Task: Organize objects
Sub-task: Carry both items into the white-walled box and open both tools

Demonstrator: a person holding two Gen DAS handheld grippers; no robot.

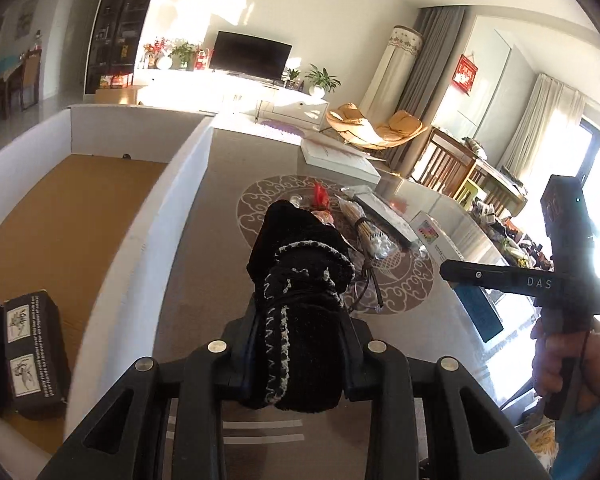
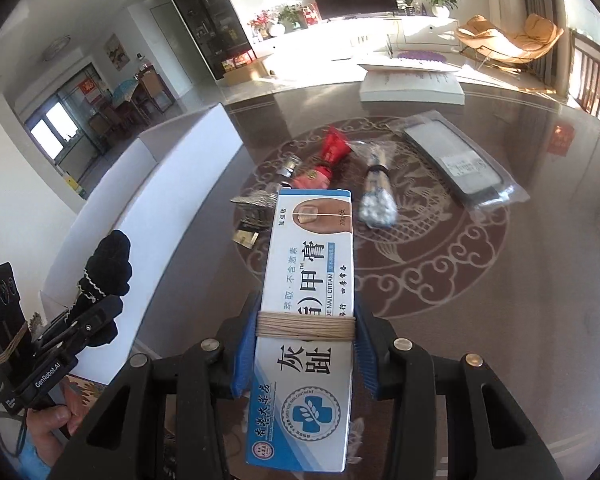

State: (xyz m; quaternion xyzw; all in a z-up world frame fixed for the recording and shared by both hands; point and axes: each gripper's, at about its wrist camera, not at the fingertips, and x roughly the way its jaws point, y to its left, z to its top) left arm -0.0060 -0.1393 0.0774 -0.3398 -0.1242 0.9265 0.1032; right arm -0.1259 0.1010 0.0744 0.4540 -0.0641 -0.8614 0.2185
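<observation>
Your left gripper [image 1: 296,344] sits closest to its lens, jaws closed tight on a black knitted pouch [image 1: 300,280] with white stitching, which rises toward twelve o'clock above the glass table [image 1: 204,240]. At nine o'clock in that view the white storage box [image 1: 172,200] stands open, with a black carton [image 1: 34,352] already lying on its brown floor at eight o'clock. Your right gripper [image 2: 304,344] has its blue-padded jaws clamped around a white-and-blue nail cream box [image 2: 308,280] wrapped with tan cord, held above the table and pointing to twelve o'clock. Still waiting on the table are a red pouch [image 2: 326,160], a bundle of sticks in clear wrap [image 2: 376,188] and a flat sleeved packet [image 2: 460,160], between twelve and two o'clock. Watch the soft pouch: it looks likely to sag or catch on the box wall as you swing it toward nine o'clock, and a brush there could shove the light box. The long carton is gripped near its lower third, so it may pivot in the pads if tilted fast. Both tools hang near each other, so crossing paths risks a knock.
</observation>
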